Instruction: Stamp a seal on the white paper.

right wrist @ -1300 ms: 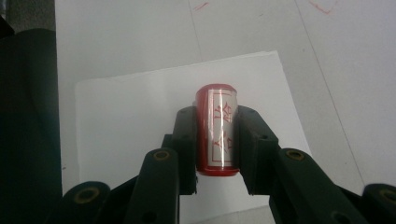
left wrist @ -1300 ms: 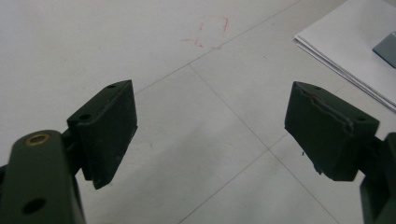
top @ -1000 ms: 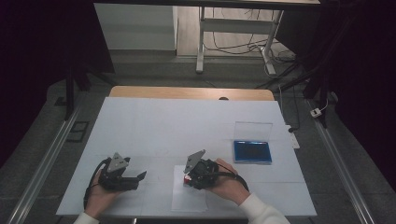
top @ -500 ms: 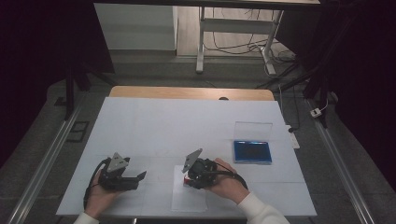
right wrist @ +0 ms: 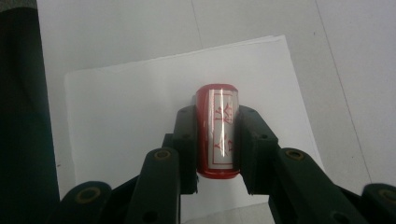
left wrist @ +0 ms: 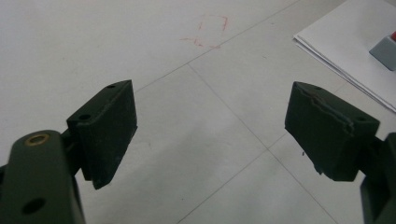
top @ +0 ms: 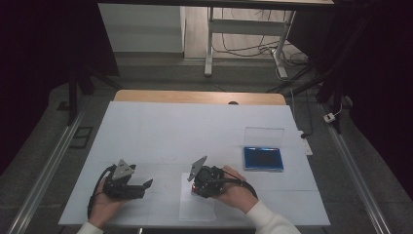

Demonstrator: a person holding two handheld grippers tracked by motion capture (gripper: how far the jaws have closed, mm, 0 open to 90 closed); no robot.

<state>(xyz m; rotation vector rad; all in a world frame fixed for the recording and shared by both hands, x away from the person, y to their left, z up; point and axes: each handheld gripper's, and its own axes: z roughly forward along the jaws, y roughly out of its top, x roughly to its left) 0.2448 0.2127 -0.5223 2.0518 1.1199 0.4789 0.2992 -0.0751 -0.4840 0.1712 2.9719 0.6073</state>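
A white table (top: 195, 126) fills the high view, with a person's forearms entering from six o'clock. A blue ink pad (top: 263, 158) in a clear open case lies toward three o'clock, well apart from both hands. A sheet of white paper (top: 197, 207) lies near six o'clock, under the right gripper (top: 197, 185). In the right gripper view, its jaws are clamped on the sides of a red cylindrical stamp (right wrist: 218, 135), held over the paper with its long axis running from six to twelve o'clock, away from the camera, a white label with red characters facing up. The left gripper (top: 146, 185) rests low at eight o'clock, jaws spread wide apart with nothing between them. Compared with a second ago, the right gripper has shifted slightly toward the left one; the left has stayed put.
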